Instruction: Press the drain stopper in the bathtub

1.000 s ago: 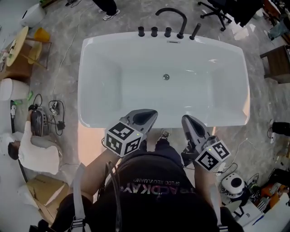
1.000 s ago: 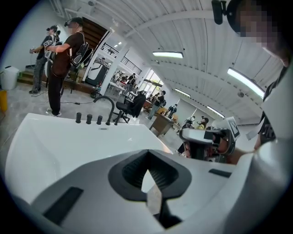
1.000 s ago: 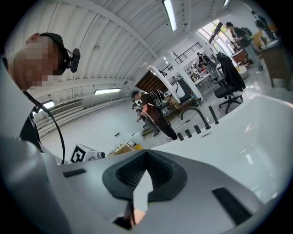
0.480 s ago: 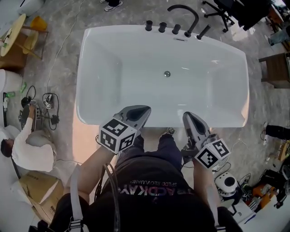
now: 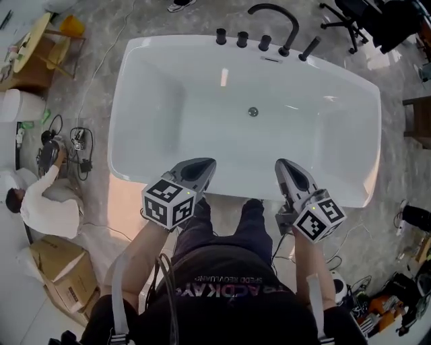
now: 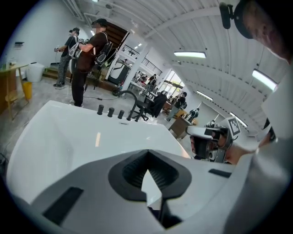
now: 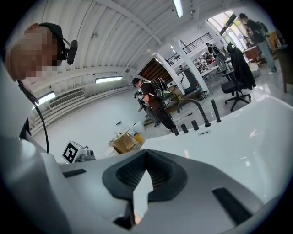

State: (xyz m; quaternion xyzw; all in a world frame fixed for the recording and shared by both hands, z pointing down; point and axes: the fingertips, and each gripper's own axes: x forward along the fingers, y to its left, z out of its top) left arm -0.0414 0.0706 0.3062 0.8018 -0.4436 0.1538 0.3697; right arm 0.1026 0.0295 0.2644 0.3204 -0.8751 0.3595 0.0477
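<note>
The left gripper (image 5: 206, 164) and right gripper (image 5: 283, 164) hover over the near rim of the bathtub (image 5: 237, 186), jaws pressed together on nothing. The drain stopper (image 5: 253, 112) sits mid-floor toward the faucet (image 5: 273, 12), well apart from both. I'd lean in and bring one closed tip squarely down onto its centre.

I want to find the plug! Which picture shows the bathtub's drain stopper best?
The head view: it looks down into the bathtub, so the drain stopper shows as a small round disc. Both gripper views show the tub and taps, but no stopper.
</note>
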